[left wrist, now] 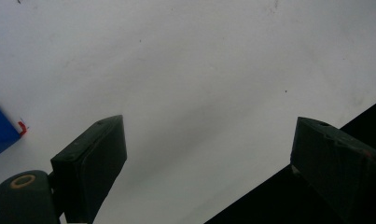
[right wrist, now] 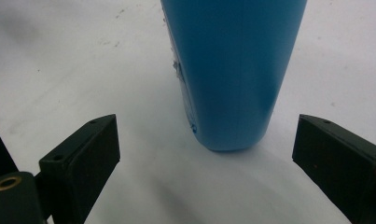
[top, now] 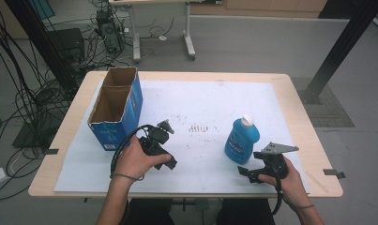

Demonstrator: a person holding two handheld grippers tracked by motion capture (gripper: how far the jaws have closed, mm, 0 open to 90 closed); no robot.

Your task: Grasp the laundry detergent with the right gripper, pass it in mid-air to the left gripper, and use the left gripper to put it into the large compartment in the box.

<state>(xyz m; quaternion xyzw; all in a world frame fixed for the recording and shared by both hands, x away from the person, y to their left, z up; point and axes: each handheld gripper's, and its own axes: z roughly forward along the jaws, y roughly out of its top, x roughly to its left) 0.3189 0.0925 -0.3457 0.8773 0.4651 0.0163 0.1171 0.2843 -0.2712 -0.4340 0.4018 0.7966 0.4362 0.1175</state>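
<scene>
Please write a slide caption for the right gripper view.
Open hand-held gripper faces an upright blue bottle on the white mat.

Even soft light, slightly blurred

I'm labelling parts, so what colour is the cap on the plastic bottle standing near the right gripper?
White, on the blue plastic bottle; its cap shows best in the high view.
</scene>
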